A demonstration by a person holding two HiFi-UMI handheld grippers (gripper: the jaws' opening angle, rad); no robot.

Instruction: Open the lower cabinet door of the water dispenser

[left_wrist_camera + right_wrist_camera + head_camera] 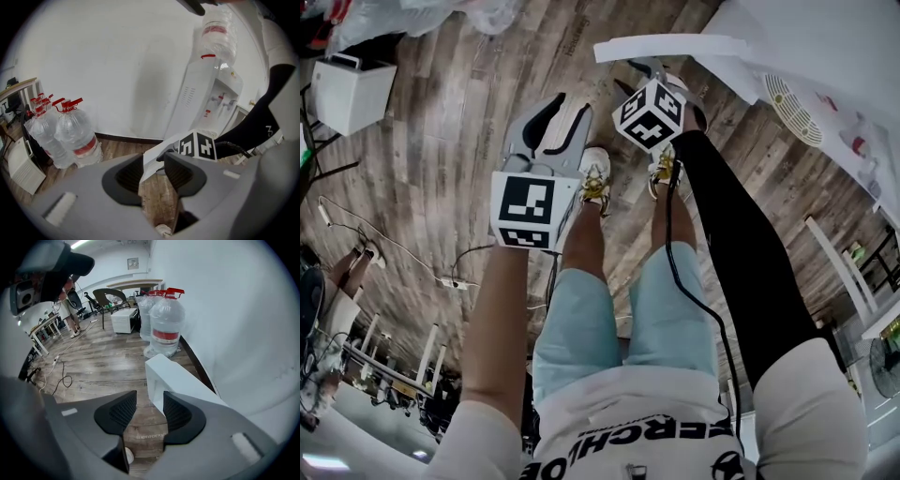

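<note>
Beside the dispenser point(201, 103), our left gripper point(153, 164) and right gripper point(149, 404) hover, fingers spread, empty; the door point(173, 376) seems open, so we'd swing it wider.

Grey left tool point(152, 169) and right tool point(145, 411), marker cubes point(649, 114), black sleeve point(741, 267), pale-blue shorts point(581, 323), white shirt point(619, 412).

Both arms reach forward and down side by side, the left forearm point(502, 319) bare, the right arm point(741, 253) in black. The left gripper point(154, 173) has its jaws apart, clamping nothing. The right gripper point(149, 411) is likewise spread wide and empty.
</note>
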